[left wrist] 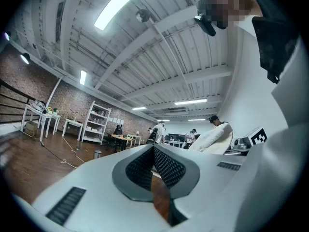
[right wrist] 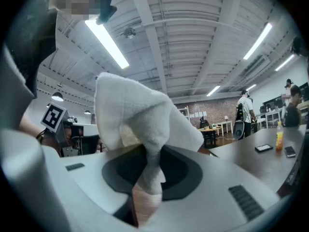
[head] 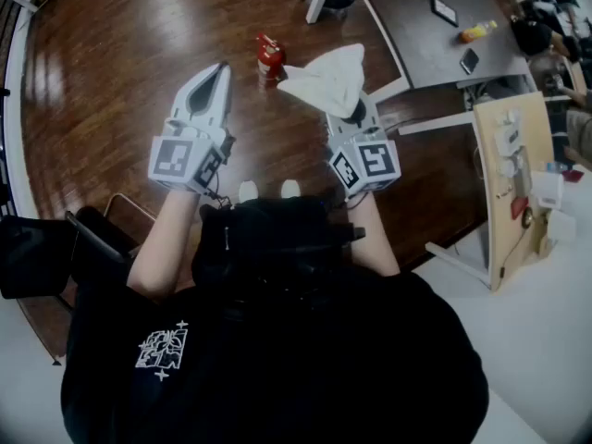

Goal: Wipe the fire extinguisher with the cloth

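White cloth [right wrist: 145,115] is pinched in the right claw [right wrist: 147,156], whose jaws are closed on one fold while the rest is bunched above them. The left claw [left wrist: 153,151] is carried with its jaws together and nothing between them. Beyond both, the red fire extinguisher [head: 269,55] is seen on the wooden floor [head: 120,54], apart from either claw and untouched by the cloth. Wiping is therefore judged not yet begun: the cloth has to be lowered to the cylinder and rubbed over it. Open floor is offered to its left and front. A white leg of the grey bench [head: 425,44] stands close on its right.
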{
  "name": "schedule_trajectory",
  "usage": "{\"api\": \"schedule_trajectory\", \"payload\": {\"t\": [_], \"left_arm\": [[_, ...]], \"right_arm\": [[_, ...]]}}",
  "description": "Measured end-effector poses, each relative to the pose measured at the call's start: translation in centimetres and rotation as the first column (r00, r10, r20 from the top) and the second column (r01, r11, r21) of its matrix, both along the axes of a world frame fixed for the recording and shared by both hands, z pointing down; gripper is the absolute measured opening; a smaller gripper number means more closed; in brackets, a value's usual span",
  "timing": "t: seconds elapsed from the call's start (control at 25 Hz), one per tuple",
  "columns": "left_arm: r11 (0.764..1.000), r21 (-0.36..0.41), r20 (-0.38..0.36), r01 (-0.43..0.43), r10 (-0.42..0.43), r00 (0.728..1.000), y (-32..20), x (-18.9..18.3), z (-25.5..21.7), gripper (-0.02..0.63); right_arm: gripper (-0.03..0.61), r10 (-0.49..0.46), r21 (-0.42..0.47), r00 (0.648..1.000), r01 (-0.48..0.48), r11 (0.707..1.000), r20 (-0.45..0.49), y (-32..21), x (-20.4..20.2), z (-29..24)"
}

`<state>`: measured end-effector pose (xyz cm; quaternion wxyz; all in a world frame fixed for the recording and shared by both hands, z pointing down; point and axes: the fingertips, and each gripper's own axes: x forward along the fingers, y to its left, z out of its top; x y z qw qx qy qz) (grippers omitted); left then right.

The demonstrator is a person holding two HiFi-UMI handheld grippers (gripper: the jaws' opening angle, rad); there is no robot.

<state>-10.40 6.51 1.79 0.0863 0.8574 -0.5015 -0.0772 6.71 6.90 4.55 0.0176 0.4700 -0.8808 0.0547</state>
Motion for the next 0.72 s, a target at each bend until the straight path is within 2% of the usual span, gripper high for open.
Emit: {"api": "schedule_trajectory", "payload": {"t": [0.24, 0.44, 0.72], "left_arm": [[1.0, -0.014, -0.014, -0.003, 0.003, 1.0, -0.8, -1.0, 0.6, 0.003], [0.999, -0.031, -0.018, -0.011, 0.011, 1.0, -2.1, -1.9, 2.6, 0.003], [0.997, -0.08, 0.013, 0.024, -0.023, 1.0, -8.0, -1.2, 6.7, 0.003]], "right_arm": [[0.106, 0.003, -0.009, 1.0, -0.003, 1.0, -0.007, -0.5, -0.9, 0.9], [0.106, -0.01, -0.053, 1.0, 0.009, 0.999, -0.02, -1.7, -1.8, 3.5], [0.106, -0.054, -0.102, 0.998, 0.051, 0.993, -0.031, -8.6, -0.3, 8.4]]}}
